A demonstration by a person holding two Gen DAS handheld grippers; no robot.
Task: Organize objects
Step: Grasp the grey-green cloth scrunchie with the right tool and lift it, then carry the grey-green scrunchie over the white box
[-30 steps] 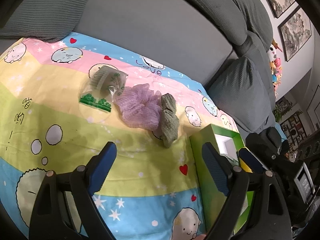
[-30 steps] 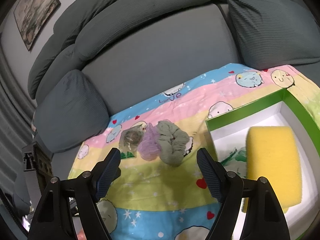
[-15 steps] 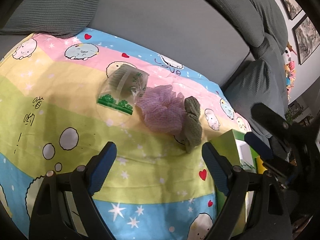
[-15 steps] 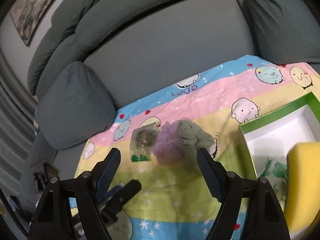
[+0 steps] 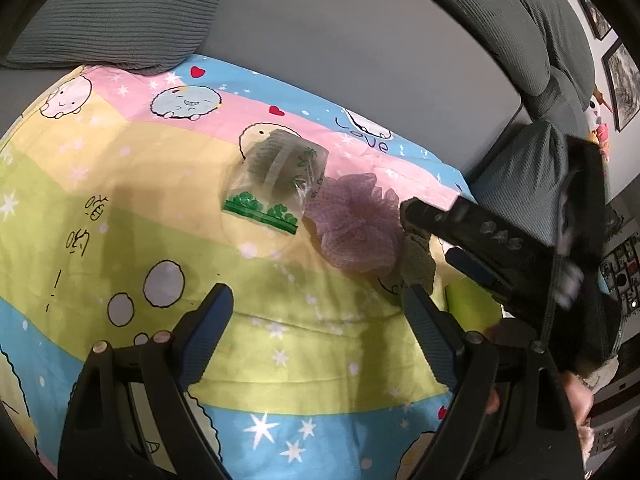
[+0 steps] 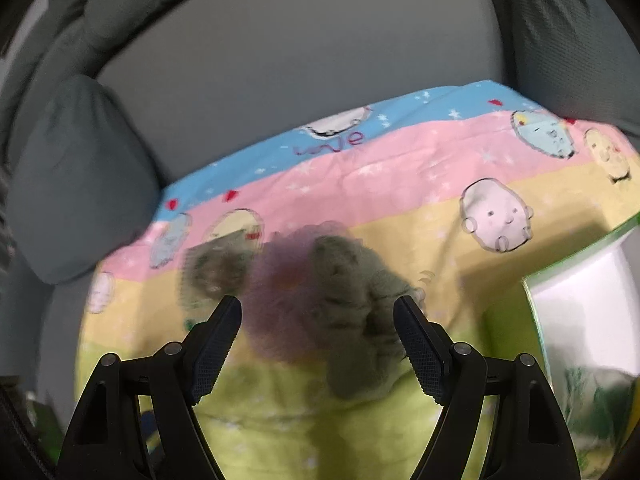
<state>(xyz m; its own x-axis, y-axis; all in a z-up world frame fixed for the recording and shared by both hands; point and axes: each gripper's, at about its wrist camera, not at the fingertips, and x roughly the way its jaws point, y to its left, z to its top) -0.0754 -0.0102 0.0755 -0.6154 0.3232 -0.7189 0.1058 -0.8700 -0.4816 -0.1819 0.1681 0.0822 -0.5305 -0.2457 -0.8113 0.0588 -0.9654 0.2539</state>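
Left wrist alone shows the right tool [image 5: 430, 232], wide, over the scrunchies [image 5: 356, 224].

Open right gripper [image 6: 318, 322] above purple scrunchie [image 6: 280, 300], green scrunchie [image 6: 356, 316], striped blanket [image 6: 400, 184]

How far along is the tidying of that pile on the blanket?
Barely begun. The green box at the right edge already holds something, too blurred to name. In hand: nothing; the right gripper hangs open over the green cloth and purple puff. Those and the clear bag lie on the blanket.
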